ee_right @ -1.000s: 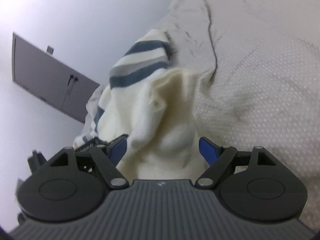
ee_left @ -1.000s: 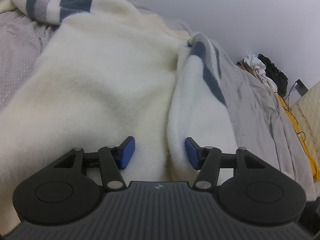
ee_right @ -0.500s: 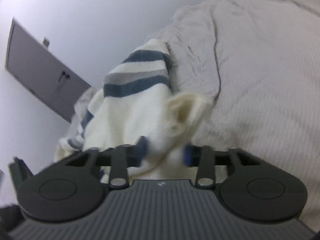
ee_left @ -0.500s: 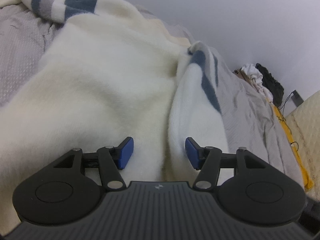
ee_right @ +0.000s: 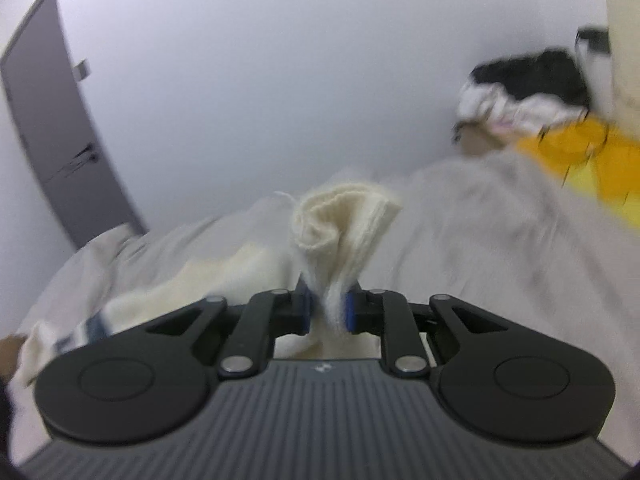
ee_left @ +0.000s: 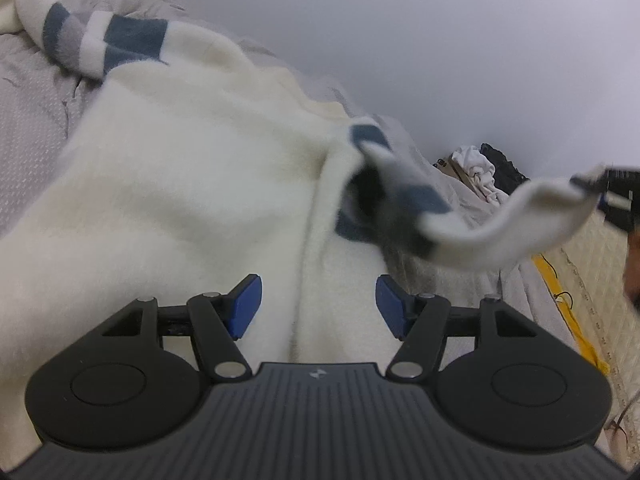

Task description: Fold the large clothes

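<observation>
Right hand-held gripper [ee_right: 326,312]: jaws have just been closing and are now clamped on a bunched wad of cream knit, the cuff end of the sweater's [ee_left: 192,184] right sleeve [ee_left: 496,228]. A second ago that sleeve lay on the grey bed [ee_right: 480,216] between open jaws. Now it is lifted clear; in the left wrist view it arcs through the air, blurred, blue-grey stripes trailing toward the body of the sweater.

Reading: sleeve pick is made; the fold of that sleeve across the body looks under way, not yet laid down.

Left hand-held gripper [ee_left: 318,304]: jaws have just been opening a little wider, blue pads apart, gripping nothing. It hovers low over the sweater's near edge, tilted down, a fold of the knit running between the pads without contact I can confirm.

Sweater body lies spread on the bed; far striped sleeve [ee_left: 100,40] crumpled at the upper left.
</observation>
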The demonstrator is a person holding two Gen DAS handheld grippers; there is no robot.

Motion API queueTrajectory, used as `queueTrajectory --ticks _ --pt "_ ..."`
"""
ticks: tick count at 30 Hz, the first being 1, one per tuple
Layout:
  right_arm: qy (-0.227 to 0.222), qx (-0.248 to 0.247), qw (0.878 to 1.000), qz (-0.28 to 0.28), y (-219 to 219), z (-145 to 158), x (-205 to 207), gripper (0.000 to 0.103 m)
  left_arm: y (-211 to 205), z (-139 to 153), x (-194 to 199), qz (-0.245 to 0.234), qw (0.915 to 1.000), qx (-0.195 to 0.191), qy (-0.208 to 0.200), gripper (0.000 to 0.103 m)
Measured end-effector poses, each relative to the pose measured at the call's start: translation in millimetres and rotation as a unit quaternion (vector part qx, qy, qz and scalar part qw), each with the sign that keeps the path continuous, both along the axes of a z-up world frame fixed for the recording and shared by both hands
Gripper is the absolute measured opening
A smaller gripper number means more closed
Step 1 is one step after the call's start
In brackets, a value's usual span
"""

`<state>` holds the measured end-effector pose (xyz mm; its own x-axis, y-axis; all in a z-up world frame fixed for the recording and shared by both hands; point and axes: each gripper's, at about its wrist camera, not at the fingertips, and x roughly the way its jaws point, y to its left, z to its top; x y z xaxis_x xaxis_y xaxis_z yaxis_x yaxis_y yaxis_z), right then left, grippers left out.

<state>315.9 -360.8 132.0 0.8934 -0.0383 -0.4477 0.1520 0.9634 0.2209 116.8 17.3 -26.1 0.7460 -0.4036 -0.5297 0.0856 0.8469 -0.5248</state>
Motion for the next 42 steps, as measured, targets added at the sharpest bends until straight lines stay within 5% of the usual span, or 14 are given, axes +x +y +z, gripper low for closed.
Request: queueTrajectory --ticks 8,15,23,29,37,40,42 --pt "-0.125 -0.031 0.989 -0.079 -89 82 45 0.019 -9 -2 7 -0.016 0.9995 0.022 -0.014 0.068" --pt "-0.161 0.003 0.977 -0.138 -170 90 91 0.017 -27 -8 23 -0.046 0.9988 0.01 -0.011 0.068" --pt "-0.108 0.027 0.973 -0.2 -254 -15 122 0.016 -49 -16 37 -0.065 0.9978 0.015 0.006 0.068" --pt "-0.085 0.04 0.969 -0.229 -303 -99 101 0.016 -62 -20 43 -0.069 0.9968 0.04 0.011 0.068" --pt "-0.036 0.052 0.969 -0.24 -325 -149 78 0.02 -68 -14 42 -0.052 0.9969 0.059 0.003 0.068" --pt "-0.019 0.045 0.969 -0.24 -318 -148 71 0.035 -64 -9 39 -0.045 0.9972 0.061 -0.001 0.068" --pt "-0.005 0.032 0.97 -0.243 -310 -143 63 0.066 -64 -5 38 -0.039 0.9965 0.074 -0.003 0.068"
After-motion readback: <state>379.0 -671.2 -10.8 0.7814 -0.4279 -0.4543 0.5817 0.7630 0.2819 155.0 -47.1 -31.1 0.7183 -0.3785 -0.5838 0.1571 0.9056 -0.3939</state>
